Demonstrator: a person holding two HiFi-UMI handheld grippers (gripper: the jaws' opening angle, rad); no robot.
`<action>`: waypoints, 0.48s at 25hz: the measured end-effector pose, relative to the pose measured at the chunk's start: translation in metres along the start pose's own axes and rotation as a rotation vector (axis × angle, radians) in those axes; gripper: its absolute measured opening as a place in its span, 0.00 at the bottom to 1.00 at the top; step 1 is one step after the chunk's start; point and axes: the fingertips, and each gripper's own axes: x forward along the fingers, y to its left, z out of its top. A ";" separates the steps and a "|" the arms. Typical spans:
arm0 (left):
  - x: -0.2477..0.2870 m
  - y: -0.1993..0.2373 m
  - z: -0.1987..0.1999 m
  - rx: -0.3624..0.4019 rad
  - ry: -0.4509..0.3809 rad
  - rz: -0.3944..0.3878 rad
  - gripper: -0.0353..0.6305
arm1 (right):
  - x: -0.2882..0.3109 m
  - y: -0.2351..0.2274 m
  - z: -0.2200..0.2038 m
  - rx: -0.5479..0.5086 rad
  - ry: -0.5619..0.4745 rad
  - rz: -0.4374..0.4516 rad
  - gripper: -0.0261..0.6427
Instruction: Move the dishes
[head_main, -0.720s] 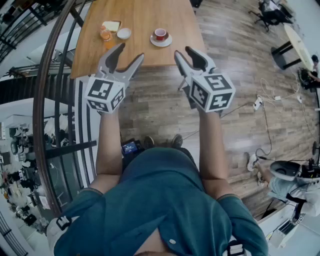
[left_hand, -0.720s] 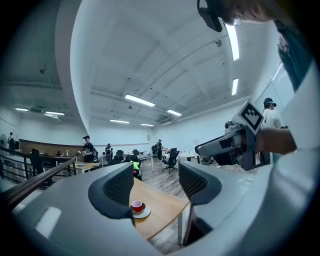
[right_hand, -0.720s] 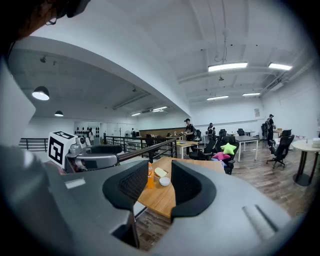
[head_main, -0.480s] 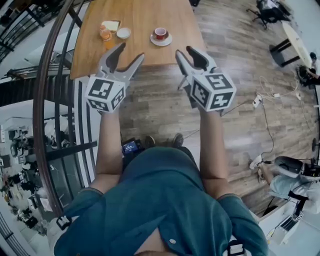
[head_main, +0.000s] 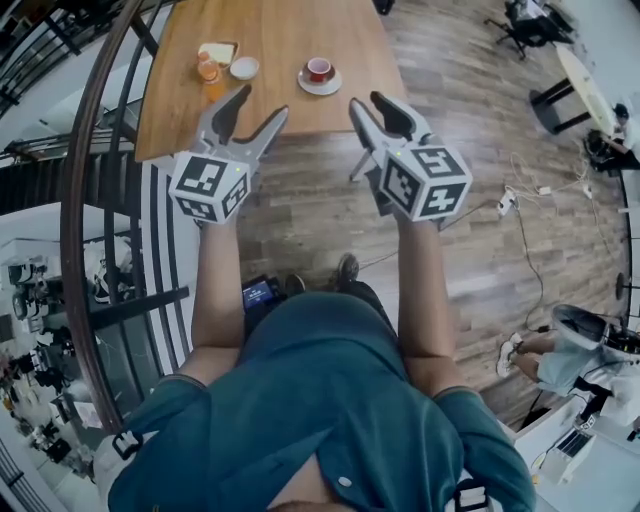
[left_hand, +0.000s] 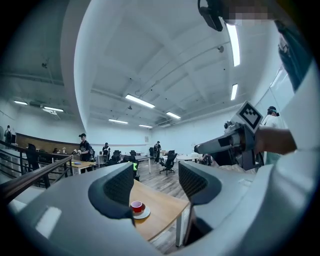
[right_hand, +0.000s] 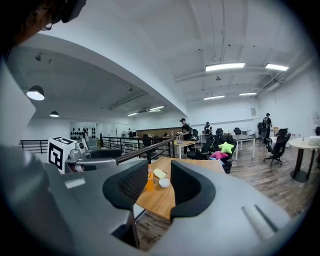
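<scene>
Little has changed: left gripper (head_main: 258, 106) and right gripper (head_main: 370, 102) still hover short of the surface's (head_main: 290, 25) near edge, jaws apart and empty. Cup (head_main: 319, 70), bowl (head_main: 244, 68) and plate (head_main: 219, 52) sit untouched near that edge.

Head view: the counter (head_main: 270, 95) is cut off by the top edge of the frame, so its far end is not seen. At its upper left, a pale flat item (head_main: 219, 52) is too small to identify. The orange container (head_main: 209, 70) beside it cannot be told as glass or bottle. Left gripper view, lower centre: the left-hand jaw of the left claw (left_hand: 156, 182) covers the left edge of the red cup (left_hand: 137, 205) and its saucer (left_hand: 144, 214). The claw's body hides the counter's left part. Right gripper view, centre: the left-hand jaw of the right claw (right_hand: 160, 186) screens the orange container's left edge. The people (right_hand: 186, 130) in the background are too small to describe.
</scene>
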 end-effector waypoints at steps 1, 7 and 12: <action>0.001 0.001 0.000 0.000 0.000 0.003 0.46 | 0.001 -0.001 0.001 0.013 -0.006 0.003 0.24; 0.002 0.013 -0.011 0.008 0.021 0.052 0.46 | 0.019 -0.012 -0.004 0.050 -0.019 0.048 0.24; 0.022 0.029 -0.012 0.021 0.039 0.098 0.46 | 0.047 -0.037 0.004 0.061 -0.030 0.089 0.24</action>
